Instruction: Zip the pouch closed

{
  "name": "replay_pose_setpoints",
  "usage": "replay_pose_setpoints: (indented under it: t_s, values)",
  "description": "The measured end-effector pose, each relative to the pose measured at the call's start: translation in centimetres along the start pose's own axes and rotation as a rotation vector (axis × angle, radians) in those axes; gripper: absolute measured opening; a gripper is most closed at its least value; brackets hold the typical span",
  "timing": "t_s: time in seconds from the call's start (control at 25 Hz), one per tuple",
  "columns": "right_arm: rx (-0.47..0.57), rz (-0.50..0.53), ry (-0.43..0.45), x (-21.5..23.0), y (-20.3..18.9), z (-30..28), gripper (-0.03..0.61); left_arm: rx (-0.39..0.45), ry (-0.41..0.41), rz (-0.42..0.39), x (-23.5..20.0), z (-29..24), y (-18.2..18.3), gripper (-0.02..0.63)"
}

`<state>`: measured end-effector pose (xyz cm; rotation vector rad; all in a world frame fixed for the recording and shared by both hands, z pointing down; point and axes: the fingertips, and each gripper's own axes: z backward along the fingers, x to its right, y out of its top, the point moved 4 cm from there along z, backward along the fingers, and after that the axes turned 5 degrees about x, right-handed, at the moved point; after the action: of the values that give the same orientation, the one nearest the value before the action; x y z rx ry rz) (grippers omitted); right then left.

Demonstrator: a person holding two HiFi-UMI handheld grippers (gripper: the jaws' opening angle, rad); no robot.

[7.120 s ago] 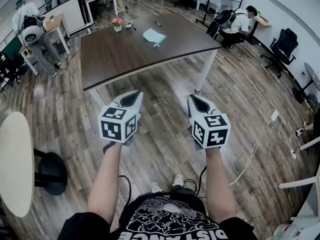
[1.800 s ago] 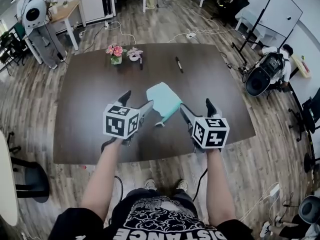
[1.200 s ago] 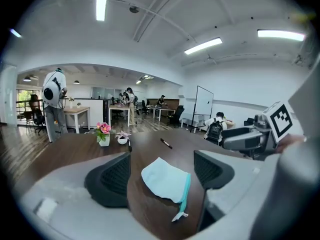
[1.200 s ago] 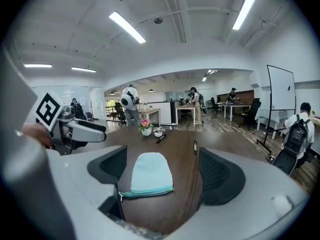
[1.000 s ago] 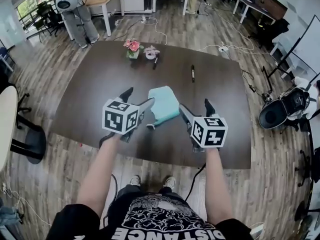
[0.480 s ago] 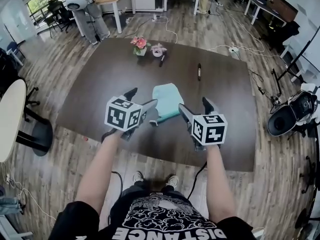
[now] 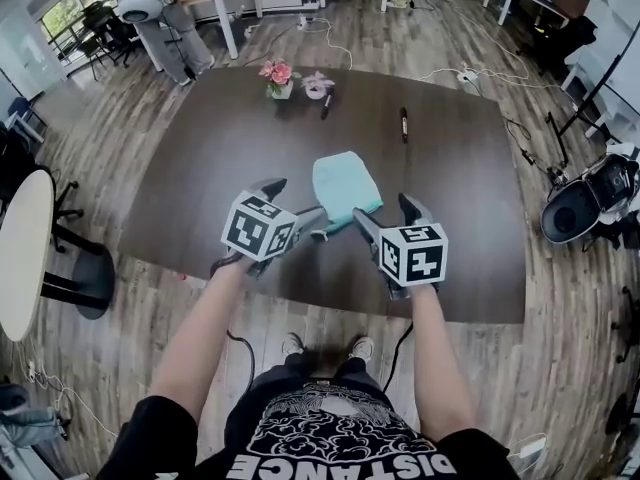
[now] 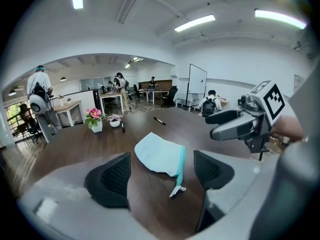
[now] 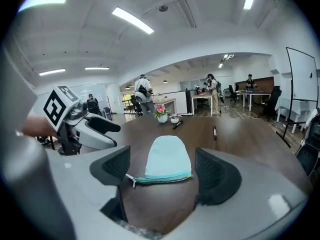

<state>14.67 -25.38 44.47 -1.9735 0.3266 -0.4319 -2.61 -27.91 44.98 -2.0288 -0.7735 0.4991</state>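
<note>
In the head view, the light blue fabric pouch with a teal zipper [image 7: 346,188] lies flat mid-tabletop [image 7: 200,158], zipper end toward the near edge. The left gripper [image 7: 295,200] and right gripper [image 7: 382,208] hover either side of it, touching nothing. The left gripper view shows wide, empty jaws. In the right gripper view the jaws have just narrowed slightly but remain wide with nothing between them, and the small zipper pull [image 9: 131,180] sticks out at one end. This looks like the approach. Next, one gripper should pin the fabric while the other pinches that pull.
</note>
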Motion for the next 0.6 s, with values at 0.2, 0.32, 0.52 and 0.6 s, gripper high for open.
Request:
replay_pose_setpoints:
  t_s: [0.2, 0.32, 0.52, 0.6]
  values:
    - [-0.033, -0.024, -0.023, -0.9, -1.5, -0.6, 0.385, -0.063, -0.064, -0.028, 0.0, -0.9, -1.8, 0.397]
    - [-0.051, -0.04, -0.045, -1.4, -2.5, -0.7, 0.385, -0.104, -0.112, -0.063, 0.2, -1.5, -3.1, 0.397]
    - [-0.073, -0.056, -0.078, -2.2, -3.9, -0.9, 0.376, -0.157, -0.177, -0.102, 0.2, -2.5, -5.1, 0.397]
    - [-0.078, -0.064, -0.089, -2.2, -4.3, -0.9, 0.366, -0.174, -0.199, -0.117, 0.3, -3.0, -5.8, 0.389]
